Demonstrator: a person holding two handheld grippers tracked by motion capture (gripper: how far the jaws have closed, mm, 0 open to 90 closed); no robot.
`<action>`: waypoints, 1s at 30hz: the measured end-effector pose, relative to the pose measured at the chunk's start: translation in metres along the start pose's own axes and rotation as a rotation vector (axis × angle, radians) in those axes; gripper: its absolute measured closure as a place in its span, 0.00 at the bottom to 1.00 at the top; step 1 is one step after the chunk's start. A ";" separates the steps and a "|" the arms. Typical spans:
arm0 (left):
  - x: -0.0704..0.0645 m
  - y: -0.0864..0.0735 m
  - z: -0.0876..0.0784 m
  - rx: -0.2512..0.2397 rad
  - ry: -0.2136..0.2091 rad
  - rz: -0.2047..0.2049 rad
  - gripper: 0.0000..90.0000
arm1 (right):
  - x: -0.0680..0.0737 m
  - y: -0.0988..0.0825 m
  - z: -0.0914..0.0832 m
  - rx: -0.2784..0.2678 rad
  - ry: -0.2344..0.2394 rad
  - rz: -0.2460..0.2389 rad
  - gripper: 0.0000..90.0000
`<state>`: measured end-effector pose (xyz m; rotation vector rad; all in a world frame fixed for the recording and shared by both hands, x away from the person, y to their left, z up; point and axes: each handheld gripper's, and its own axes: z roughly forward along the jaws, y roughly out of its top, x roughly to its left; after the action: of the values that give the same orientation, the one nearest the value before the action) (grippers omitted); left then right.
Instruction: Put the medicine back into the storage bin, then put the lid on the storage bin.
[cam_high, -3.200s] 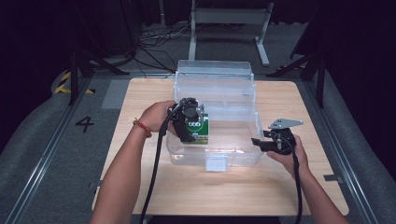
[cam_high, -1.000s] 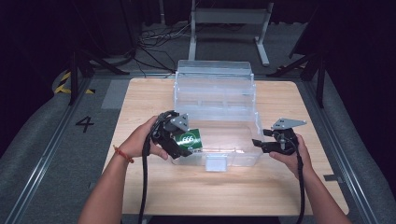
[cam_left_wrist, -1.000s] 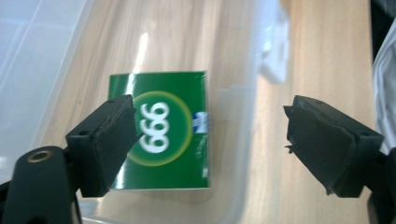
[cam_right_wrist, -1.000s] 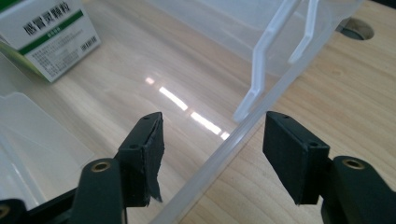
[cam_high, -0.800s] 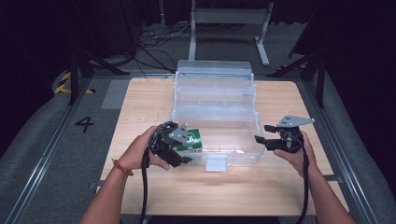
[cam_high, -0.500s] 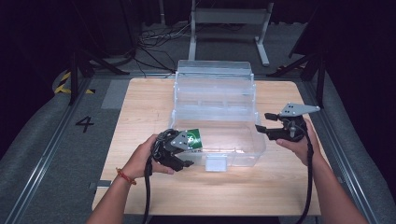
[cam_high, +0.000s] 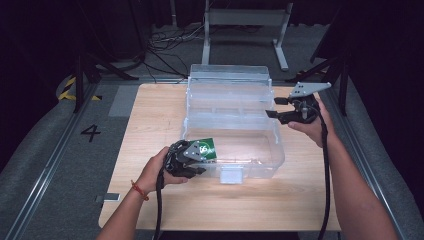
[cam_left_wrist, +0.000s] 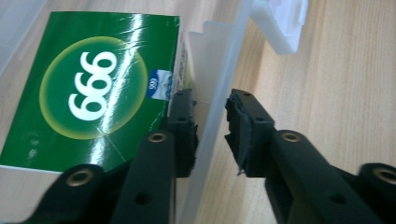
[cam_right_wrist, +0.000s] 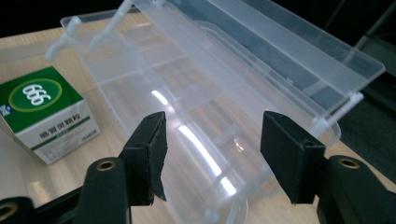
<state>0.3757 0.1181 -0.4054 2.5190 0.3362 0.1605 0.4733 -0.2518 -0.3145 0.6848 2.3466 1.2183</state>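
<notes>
A clear plastic box (cam_high: 278, 150) stands open on the wooden table, its lid (cam_right_wrist: 280, 51) tipped back. A green carton marked 666 (cam_high: 206, 148) (cam_left_wrist: 93, 88) (cam_right_wrist: 42, 105) lies inside at the front left corner. My left gripper (cam_high: 199, 163) (cam_left_wrist: 210, 126) straddles the box's front wall (cam_left_wrist: 210, 60), one jaw inside by the carton and one outside. Its jaws have just been closing and now pinch that wall. My right gripper (cam_high: 274, 107) (cam_right_wrist: 212, 140) hangs open above the box's right side with nothing between its jaws.
The table (cam_high: 150, 115) has bare wood left of the box and along the front edge. A white latch (cam_high: 231, 175) sits on the box's front. Metal stand legs (cam_high: 245, 20) and cables lie on the dark floor beyond the table.
The left hand slid back and down to the box's front left corner, and its jaws closed on the wall. The right gripper rose and moved away along the box's right side.
</notes>
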 end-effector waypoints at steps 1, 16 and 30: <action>0.002 -0.001 0.000 -0.011 -0.006 0.003 0.85 | -0.002 0.003 0.002 0.001 0.001 -0.002 0.47; 0.003 -0.004 0.000 -0.037 -0.027 -0.038 0.86 | -0.028 0.032 0.049 0.060 0.022 -0.025 0.57; 0.004 -0.005 -0.001 -0.048 -0.041 -0.065 0.86 | -0.032 0.026 0.083 0.125 0.074 -0.008 0.72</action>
<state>0.3785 0.1241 -0.4076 2.4567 0.3922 0.0900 0.5511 -0.2053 -0.3332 0.6809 2.5014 1.1188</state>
